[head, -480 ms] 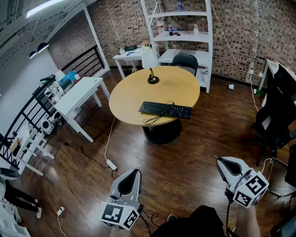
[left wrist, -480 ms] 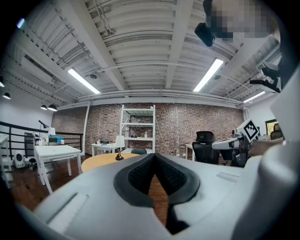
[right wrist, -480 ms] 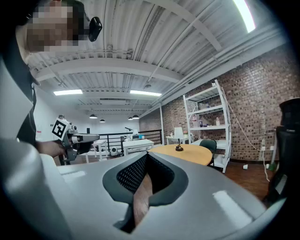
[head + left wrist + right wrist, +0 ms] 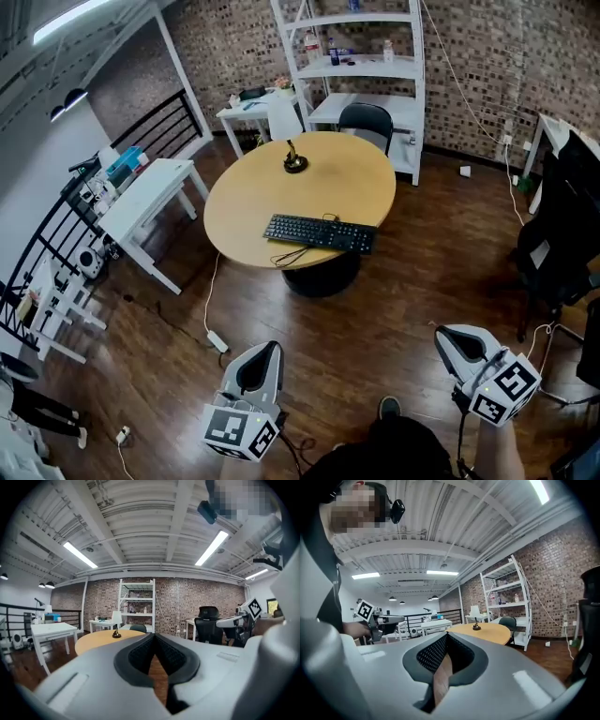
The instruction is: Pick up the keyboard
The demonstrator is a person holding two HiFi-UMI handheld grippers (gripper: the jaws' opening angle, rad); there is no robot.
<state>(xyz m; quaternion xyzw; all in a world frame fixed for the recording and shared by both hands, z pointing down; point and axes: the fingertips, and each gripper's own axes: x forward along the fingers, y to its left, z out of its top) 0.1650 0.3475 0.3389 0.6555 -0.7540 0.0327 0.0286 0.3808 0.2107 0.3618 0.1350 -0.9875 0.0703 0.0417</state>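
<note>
Brick walls (image 4: 487,56) and a dark wooden floor (image 4: 412,281) enclose the room. One round wooden table (image 4: 244,187) stands at centre. One black keyboard (image 4: 319,232) lies flat near the table's front edge, with its cable (image 4: 291,255) looped beside it. One small dark ornament (image 4: 295,164) sits towards the far side of the table, well apart from the keyboard. One black chair (image 4: 366,120) stands behind the table, before one white shelving unit (image 4: 361,66). Two white tables noted: one at left (image 4: 145,192), one against the back wall (image 4: 248,111).

Two grippers are held low over the floor, well short of the table. Left gripper (image 4: 266,352): jaws closed together, nothing between them. Right gripper (image 4: 448,336): jaws likewise closed and empty. Neither touches the keyboard.
</note>
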